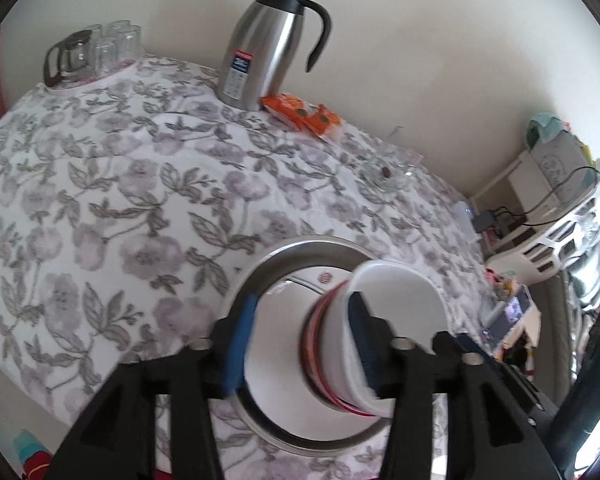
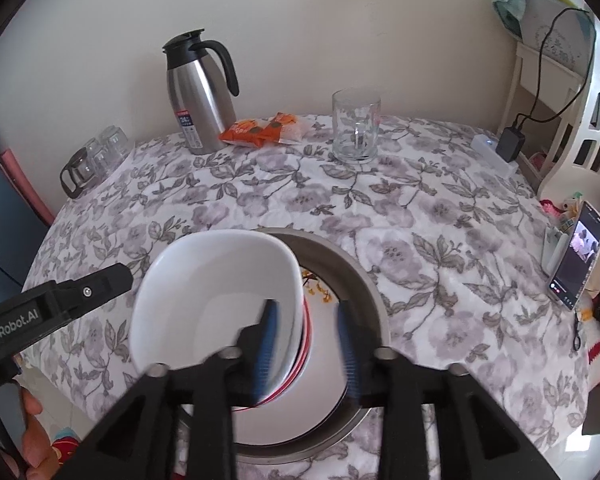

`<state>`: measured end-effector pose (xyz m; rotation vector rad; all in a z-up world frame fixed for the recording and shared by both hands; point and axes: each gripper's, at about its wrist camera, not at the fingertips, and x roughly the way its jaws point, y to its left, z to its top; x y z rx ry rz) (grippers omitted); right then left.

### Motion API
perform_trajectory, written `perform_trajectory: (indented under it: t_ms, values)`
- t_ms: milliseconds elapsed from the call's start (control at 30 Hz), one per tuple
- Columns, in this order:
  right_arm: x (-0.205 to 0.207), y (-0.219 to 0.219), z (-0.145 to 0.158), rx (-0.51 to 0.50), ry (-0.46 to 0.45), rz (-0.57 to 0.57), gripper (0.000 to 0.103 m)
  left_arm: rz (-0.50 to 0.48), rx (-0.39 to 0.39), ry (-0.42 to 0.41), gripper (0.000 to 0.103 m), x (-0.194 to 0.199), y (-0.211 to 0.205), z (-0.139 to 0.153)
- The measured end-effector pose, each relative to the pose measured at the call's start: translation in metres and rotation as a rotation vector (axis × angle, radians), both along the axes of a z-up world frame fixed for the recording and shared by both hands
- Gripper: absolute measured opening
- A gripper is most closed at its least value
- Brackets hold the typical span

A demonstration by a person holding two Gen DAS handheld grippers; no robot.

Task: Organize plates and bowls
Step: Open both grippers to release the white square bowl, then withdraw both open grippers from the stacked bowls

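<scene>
we look down steeply along both hand-held grippers at a stack of dishes near the front edge of the surface point(image 2: 440, 216), which is covered by a flowered cloth.

the left hand-held gripper point(image 1: 300, 336) points down at the stack, tilted well below level. its blue pads stand apart: the left pad hangs over the plate point(image 1: 276, 364), the right pad lies against the inner wall of the white bowl point(image 1: 396, 312), and the bowl's near wall sits between them. the pads do not squeeze it, so we read this hand-held gripper as open.

the right hand-held gripper point(image 2: 308, 344) is tilted down in much the same way. one blue pad is inside the bowl point(image 2: 216, 296), the other outside over the plate point(image 2: 324, 380), with the bowl's right wall between them and a clear gap on the outer side, so it too is open, gripping nothing.

the bowl rests in a red-rimmed bowl point(image 1: 320, 356), which sits on the plate, which lies in a metal dish point(image 2: 364, 280).

in the right view the left hand-held gripper's black body point(image 2: 52, 308) reaches in from the left, with a hand point(image 2: 34, 432) below it at the edge.

at the back stand a steel jug point(image 2: 200, 100), orange packets point(image 2: 260, 130), a glass mug point(image 2: 356, 128) and a tray of glasses point(image 1: 100, 52).
</scene>
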<state>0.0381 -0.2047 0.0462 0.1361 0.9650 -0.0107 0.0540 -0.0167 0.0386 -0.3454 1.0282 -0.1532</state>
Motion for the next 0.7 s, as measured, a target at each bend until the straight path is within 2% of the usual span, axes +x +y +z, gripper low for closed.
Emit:
perform_trajectory:
  t_ms: [67, 133, 167, 300, 467, 533, 633, 700]
  values:
    - [0.000, -0.002, 0.001, -0.007, -0.009, -0.011, 0.049, 0.016, 0.028, 0.010, 0.056, 0.001, 0.002, -0.002]
    - [0.000, -0.004, 0.002, -0.005, -0.012, -0.019, 0.055, 0.031, 0.046, 0.020, 0.071, 0.002, 0.005, -0.004]
    - [0.000, -0.004, 0.001, -0.002, -0.012, -0.021, 0.059, 0.039, 0.059, 0.024, 0.075, 0.002, 0.006, -0.006]
    - [0.001, -0.006, -0.001, -0.005, -0.009, -0.032, 0.067, 0.053, 0.134, 0.032, 0.086, 0.004, 0.005, -0.011]
    - [0.003, -0.008, -0.004, -0.005, -0.002, -0.035, 0.079, 0.059, 0.184, 0.042, 0.089, 0.006, 0.005, -0.016]
    - [0.003, -0.010, -0.005, 0.003, 0.000, -0.039, 0.081, 0.063, 0.204, 0.045, 0.098, 0.006, 0.005, -0.017]
    - [0.002, -0.012, -0.005, 0.007, -0.001, -0.047, 0.087, 0.064, 0.235, 0.051, 0.098, 0.007, 0.005, -0.019]
    - [0.002, -0.014, -0.005, 0.008, -0.008, -0.053, 0.098, 0.063, 0.257, 0.045, 0.098, 0.006, 0.003, -0.019]
